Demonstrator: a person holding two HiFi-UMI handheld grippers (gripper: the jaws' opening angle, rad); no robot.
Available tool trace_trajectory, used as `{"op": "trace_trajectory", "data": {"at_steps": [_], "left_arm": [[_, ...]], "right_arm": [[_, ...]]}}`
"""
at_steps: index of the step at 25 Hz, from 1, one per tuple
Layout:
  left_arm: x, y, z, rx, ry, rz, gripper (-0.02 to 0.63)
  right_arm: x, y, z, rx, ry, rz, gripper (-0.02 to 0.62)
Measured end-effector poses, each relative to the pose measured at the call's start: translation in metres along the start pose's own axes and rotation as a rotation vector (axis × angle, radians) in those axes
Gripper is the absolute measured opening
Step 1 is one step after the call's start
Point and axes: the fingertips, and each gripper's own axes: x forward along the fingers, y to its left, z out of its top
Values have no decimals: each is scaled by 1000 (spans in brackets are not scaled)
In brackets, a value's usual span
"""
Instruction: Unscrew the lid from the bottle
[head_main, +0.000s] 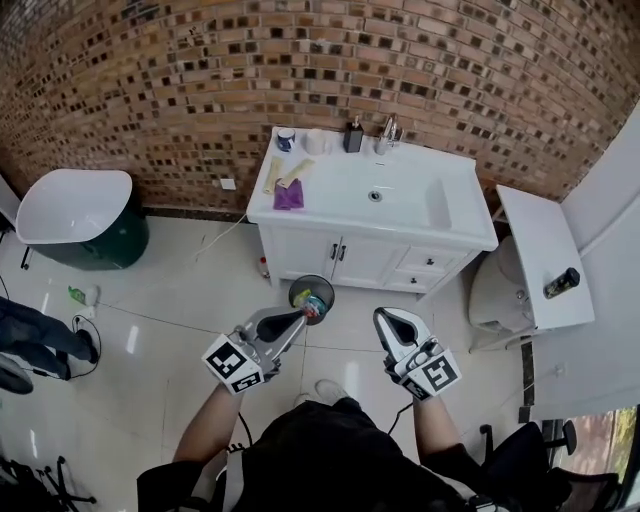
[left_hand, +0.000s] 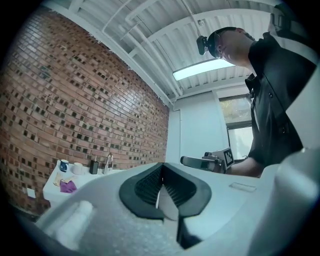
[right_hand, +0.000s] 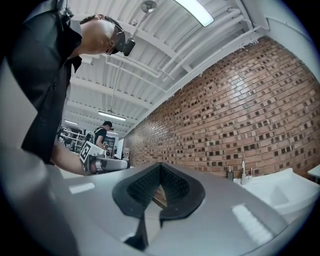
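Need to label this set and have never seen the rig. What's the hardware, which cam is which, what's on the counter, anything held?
There is no robot here. A person stands in a washroom with a hand-held two-jaw gripper in each hand. The head view comes from a camera on the person's head looking down: the left gripper and the right gripper each carry a cube with square markers. The other two views come from cameras riding on the grippers, looking along their jaws. Both show the ribbed dark pads pressed together with nothing between them, so both grippers are shut and empty.

On the white vanity are a mug, a dark pump bottle, a tap and a purple cloth. A dark bottle sits on the white shelf at right, untouched. A bin stands on the floor.
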Motion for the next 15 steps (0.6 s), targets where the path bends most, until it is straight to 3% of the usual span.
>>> {"op": "trace_trajectory", "data": {"at_steps": [8, 15], "left_arm": [[30, -14, -9, -22, 14, -102, 3], [98, -46, -8, -40, -10, -211, 3]], "right_arm": [[-20, -8, 8, -24, 23, -65, 5], [-79, -57, 39, -82, -5, -194, 5]]}}
